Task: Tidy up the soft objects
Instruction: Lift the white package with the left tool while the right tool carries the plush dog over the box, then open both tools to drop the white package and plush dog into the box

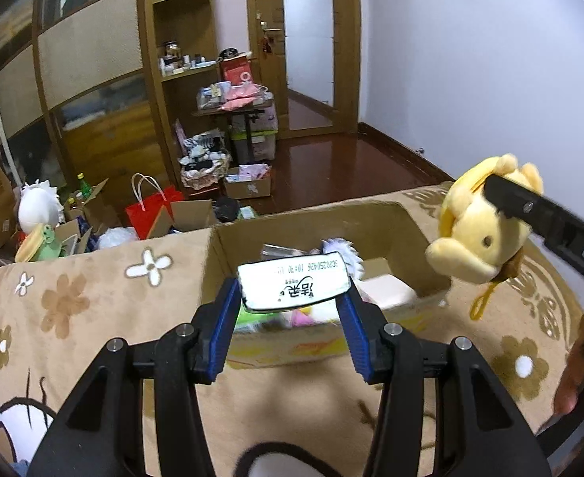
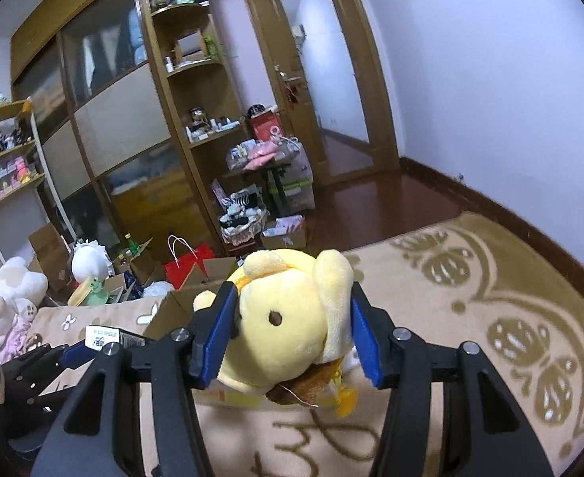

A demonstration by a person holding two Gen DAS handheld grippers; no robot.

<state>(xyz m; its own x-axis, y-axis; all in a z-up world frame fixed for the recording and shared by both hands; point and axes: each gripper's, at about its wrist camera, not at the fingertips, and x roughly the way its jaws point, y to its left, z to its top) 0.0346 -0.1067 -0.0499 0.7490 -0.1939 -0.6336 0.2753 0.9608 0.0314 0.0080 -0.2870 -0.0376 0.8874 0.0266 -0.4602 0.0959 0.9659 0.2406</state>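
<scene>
The carrying surface is a bed covered in a tan plush blanket with brown and white flower shapes (image 1: 65,298); its right side shows a paler scalloped border with leaf motifs (image 2: 530,318); beyond the far edge lies a dark red-brown wooden floor (image 1: 331,159), a white wall, a wooden door with glass panels (image 2: 323,79), a tall wooden wardrobe with frosted panels (image 1: 89,47) and open corner shelves crowded with small items; on the floor stand a red paper bag with white handles (image 1: 150,210), several cardboard boxes and a white plush toy (image 2: 87,260).

An open brown cardboard box (image 1: 403,218) sits on the blanket near the far edge of the bed, with white and pale soft items inside.

The left gripper (image 1: 293,302) hangs above the near rim of that box; its blue-padded fingers (image 1: 224,318) pinch a flat white packet with black printed characters (image 1: 292,288), held crosswise between them.

The right gripper (image 2: 292,338) is raised above the right side of the box; its fingers (image 2: 216,338) squeeze a round yellow plush dog with a dark bead eye, floppy pale ears and a brown base (image 2: 288,318); in the left wrist view the same toy (image 1: 478,230) hangs in the air over the box's right corner, a yellow loop dangling beneath it.
</scene>
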